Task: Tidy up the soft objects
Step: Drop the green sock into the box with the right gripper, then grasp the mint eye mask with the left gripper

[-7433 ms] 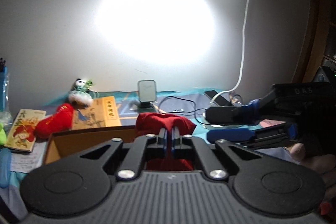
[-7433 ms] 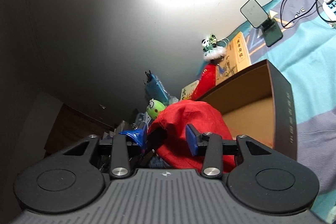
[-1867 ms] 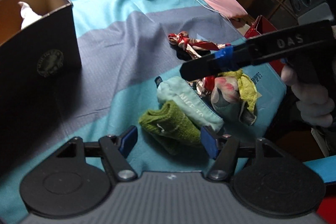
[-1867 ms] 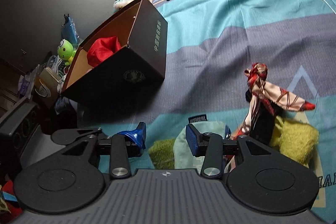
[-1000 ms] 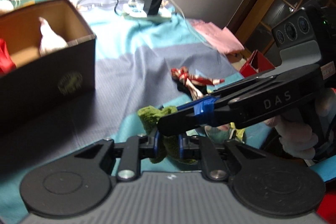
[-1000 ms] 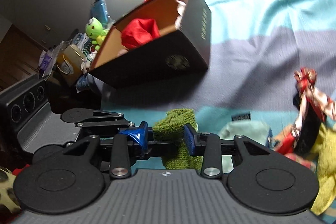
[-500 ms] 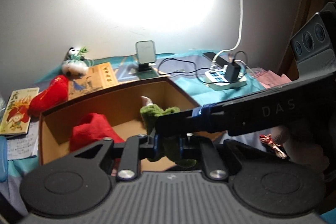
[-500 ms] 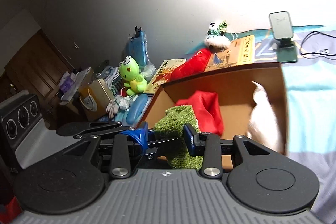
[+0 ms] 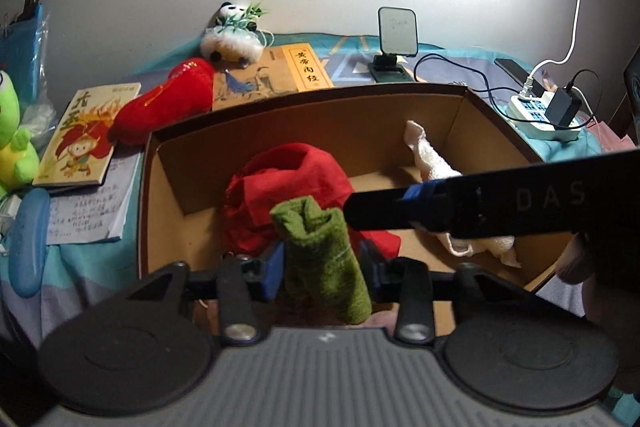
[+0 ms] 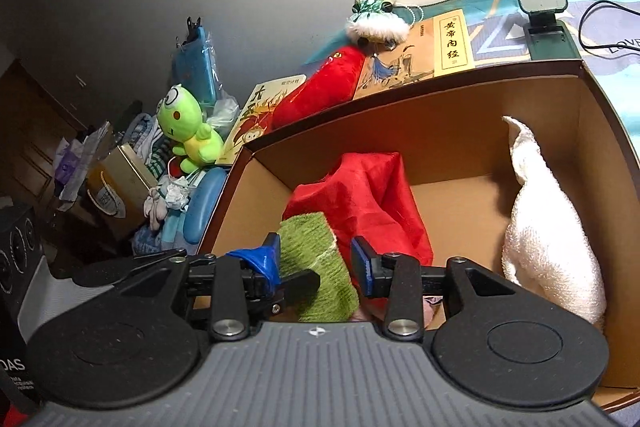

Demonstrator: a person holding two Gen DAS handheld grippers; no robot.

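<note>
Green towel (image 9: 322, 251): rough looped terry, matt. Red cloth (image 9: 288, 183): thin, smooth weave w/ slight sheen. White towel (image 10: 548, 239): fluffy terry. Box (image 9: 360, 119): plain matt cardboard inside, dark smoother skin outside. Both grippers: matt black plastic arms, blue pads (image 10: 362, 269) prob. rubbery, shiny metal screws; ribbed grey plastic housing (image 9: 320, 379). Frog toy (image 10: 186, 131): soft plush. Book covers (image 9: 76, 139): glossy paper. Bedsheet (image 9: 72, 279): matt woven cloth.

Both wrist views close above box (image 9: 496, 119), downward.
</note>
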